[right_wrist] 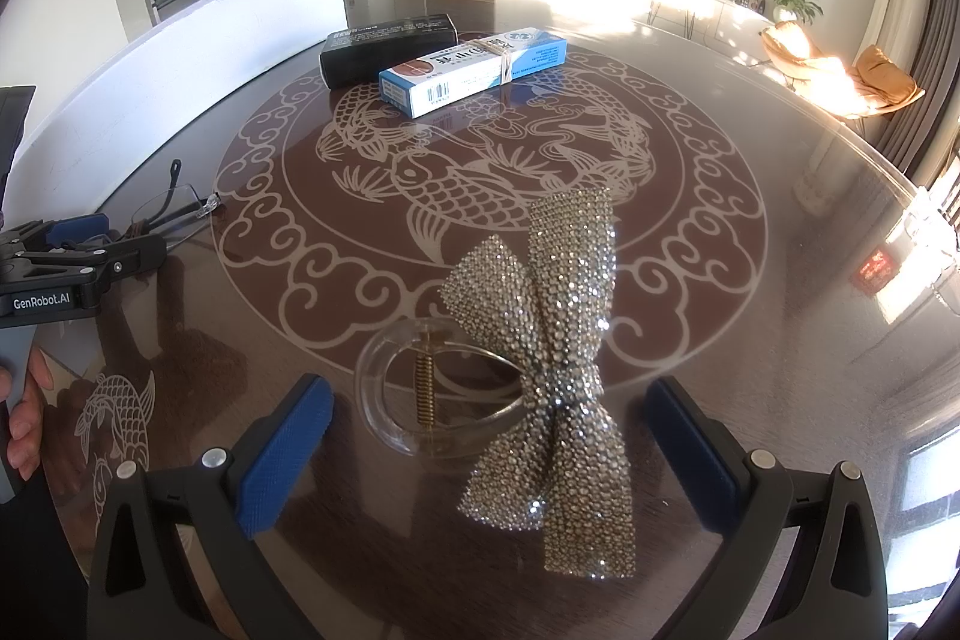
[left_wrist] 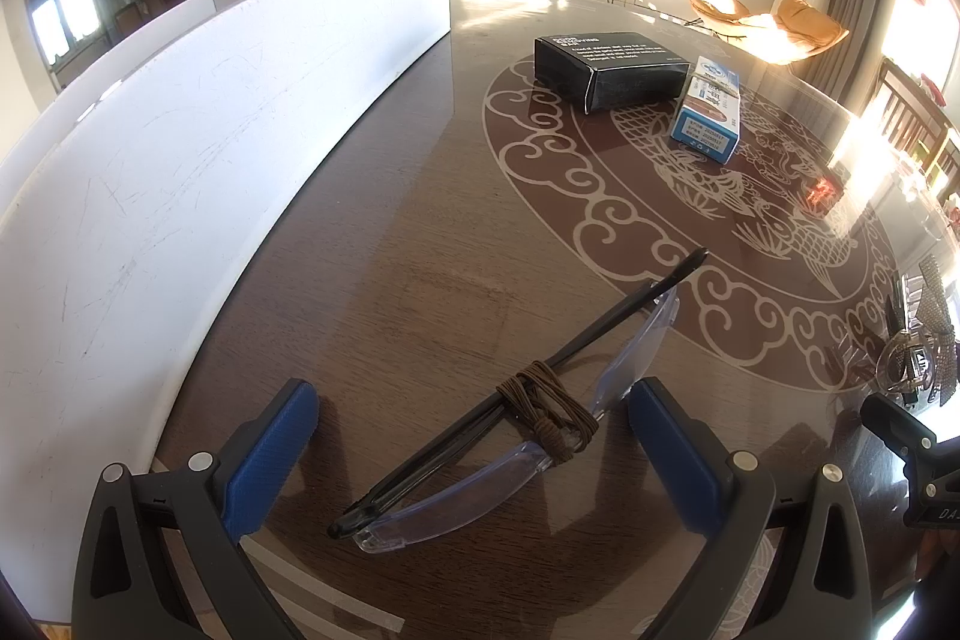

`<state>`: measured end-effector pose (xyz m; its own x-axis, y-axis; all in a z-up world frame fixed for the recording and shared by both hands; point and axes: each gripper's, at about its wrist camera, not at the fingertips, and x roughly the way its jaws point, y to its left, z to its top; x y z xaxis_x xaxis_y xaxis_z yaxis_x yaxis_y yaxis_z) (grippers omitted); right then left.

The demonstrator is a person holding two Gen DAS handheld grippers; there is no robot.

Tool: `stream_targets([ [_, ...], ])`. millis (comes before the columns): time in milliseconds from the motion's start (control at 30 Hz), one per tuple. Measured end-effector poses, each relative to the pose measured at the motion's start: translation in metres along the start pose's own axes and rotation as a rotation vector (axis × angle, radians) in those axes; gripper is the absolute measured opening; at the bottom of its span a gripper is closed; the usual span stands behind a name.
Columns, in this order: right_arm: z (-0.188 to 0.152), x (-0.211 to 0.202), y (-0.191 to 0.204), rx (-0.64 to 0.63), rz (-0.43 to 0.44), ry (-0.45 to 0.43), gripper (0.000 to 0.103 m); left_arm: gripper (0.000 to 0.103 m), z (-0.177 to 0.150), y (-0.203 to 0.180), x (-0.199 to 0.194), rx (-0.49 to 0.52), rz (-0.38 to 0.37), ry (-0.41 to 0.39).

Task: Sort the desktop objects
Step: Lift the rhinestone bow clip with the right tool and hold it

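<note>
While both grippers are hovering wide open and holding nothing, each is lining up on its own item: the left gripper (left_wrist: pixel 474 451) is straddling folded glasses (left_wrist: pixel 510 412) beside a white board (left_wrist: pixel 180 148), and the right gripper (right_wrist: pixel 489 454) is bracketing a glittery bow clip (right_wrist: pixel 540 358) on the table (right_wrist: pixel 750 340), ready to pinch.

Surface (right_wrist: pixel 780 370): dark brown, glossy, inlaid with a pale cream roundel of carp inside a ring of cloud scrolls; a lone cream fish near its left edge.
Bow hair clip (right_wrist: pixel 558 358): silver-gold rhinestone mesh on a clear ring with a brass spring.
Glasses (left_wrist: pixel 510 436): clear lenses, black arms, bound with brown cord.
Black box (left_wrist: pixel 609 67): white lettering.
Blue-and-white box (left_wrist: pixel 708 109): brown panel.
Board (left_wrist: pixel 180 160): white, scratched.
Claw pads (left_wrist: pixel 270 460): blue, textured, on black frames.
</note>
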<state>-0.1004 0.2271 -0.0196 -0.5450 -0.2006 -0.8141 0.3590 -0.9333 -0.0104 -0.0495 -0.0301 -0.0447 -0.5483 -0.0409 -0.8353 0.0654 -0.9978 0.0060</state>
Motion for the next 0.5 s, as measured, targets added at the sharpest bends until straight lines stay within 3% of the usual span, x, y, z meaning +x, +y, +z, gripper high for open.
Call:
stream_targets([
  [500,0.0001,0.0,0.0,0.0,0.0,0.0,0.103,0.103,0.0,-0.0004,0.0005,0.0,0.0,0.0],
])
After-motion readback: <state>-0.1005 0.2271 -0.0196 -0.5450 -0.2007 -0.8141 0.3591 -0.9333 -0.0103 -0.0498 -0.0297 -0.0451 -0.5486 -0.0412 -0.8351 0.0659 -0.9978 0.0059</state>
